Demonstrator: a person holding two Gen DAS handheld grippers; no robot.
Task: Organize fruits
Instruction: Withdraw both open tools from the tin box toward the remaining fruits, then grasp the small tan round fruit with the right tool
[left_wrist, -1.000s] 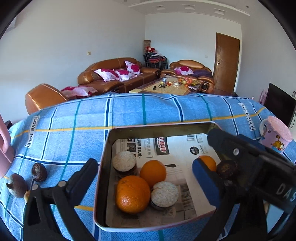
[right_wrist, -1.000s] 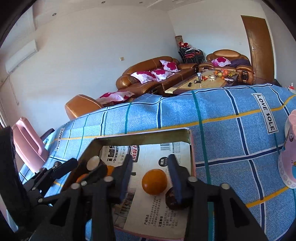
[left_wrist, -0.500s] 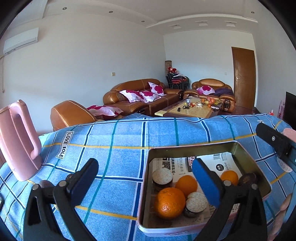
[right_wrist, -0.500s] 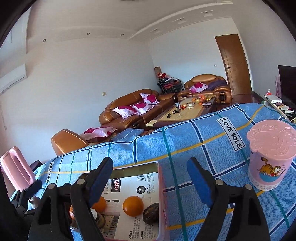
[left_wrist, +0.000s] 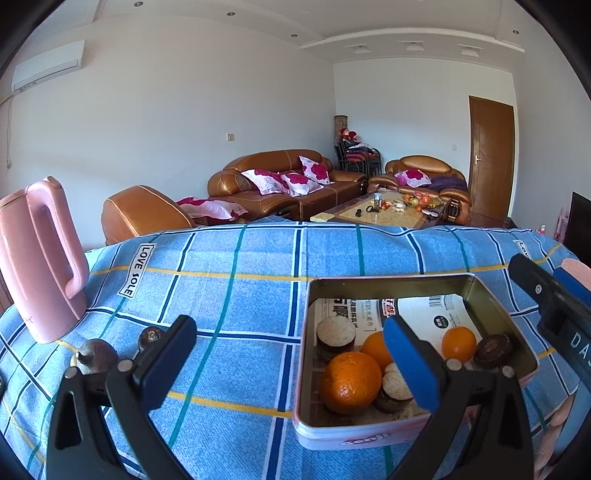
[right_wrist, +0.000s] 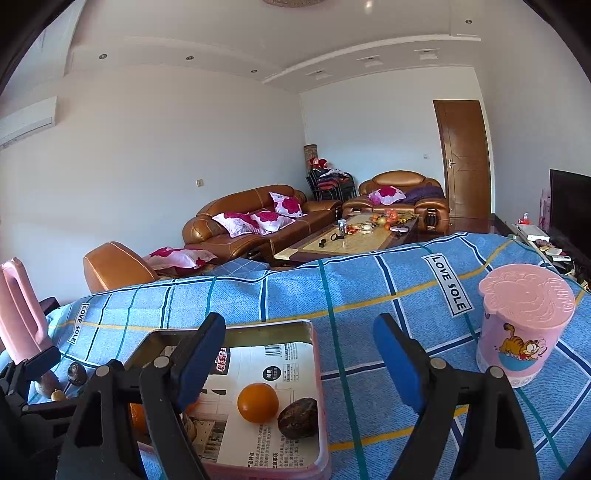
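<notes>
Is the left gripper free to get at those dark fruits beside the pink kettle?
Probably yes: the left gripper is open and empty, and the dark fruits lie on bare cloth near its left finger, nothing between. The pink kettle stands close behind.

Left tongs (left_wrist: 290, 363), right tongs (right_wrist: 299, 360) — black plastic frames, blue pads, silver screws.

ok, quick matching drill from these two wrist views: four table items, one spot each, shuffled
Items:
1. pink kettle
2. pink Garfield cup
3. small orange
4. dark round fruit

Spots:
A. in the tin, on the newspaper lining
B. on the cloth, right of the tin
C. on the cloth, left of the tin, near the kettle
D. far left end of the table

Pairs: 1-D, 2-B, 3-A, 4-C
</notes>
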